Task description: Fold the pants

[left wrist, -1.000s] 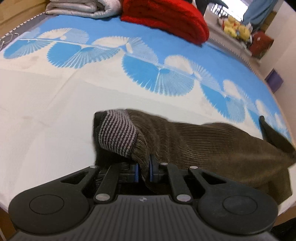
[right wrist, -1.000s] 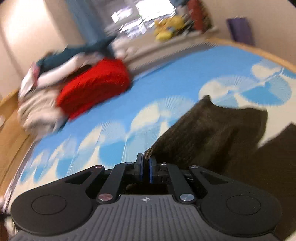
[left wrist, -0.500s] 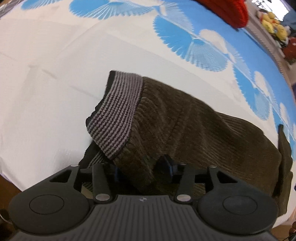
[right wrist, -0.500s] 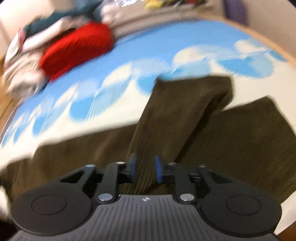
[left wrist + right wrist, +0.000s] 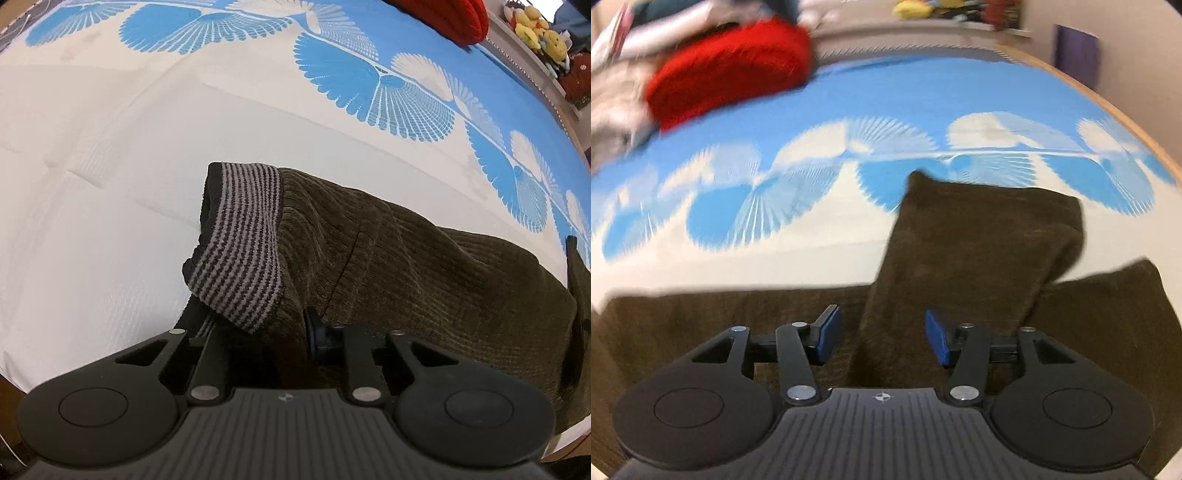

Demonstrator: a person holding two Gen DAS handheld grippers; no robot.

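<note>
Beyond both sets of jaws, a white bedspread with blue fan-shaped prints [image 5: 122, 192] carries a red knitted bundle [image 5: 731, 70] at its far side, with yellow plush toys [image 5: 535, 29] on a ledge past it. The olive-brown corduroy pants [image 5: 424, 280] lie directly ahead, their grey-and-black striped waistband [image 5: 240, 251] draped over the left gripper [image 5: 269, 336], whose jaws have just been closing with cloth bunched between them; whether they pinch it cannot be told. The right gripper [image 5: 882, 338] stands apart, having just been opening, a folded leg between its blue pads [image 5: 827, 336] untouched. A second ago both clamped fabric tight.
</note>
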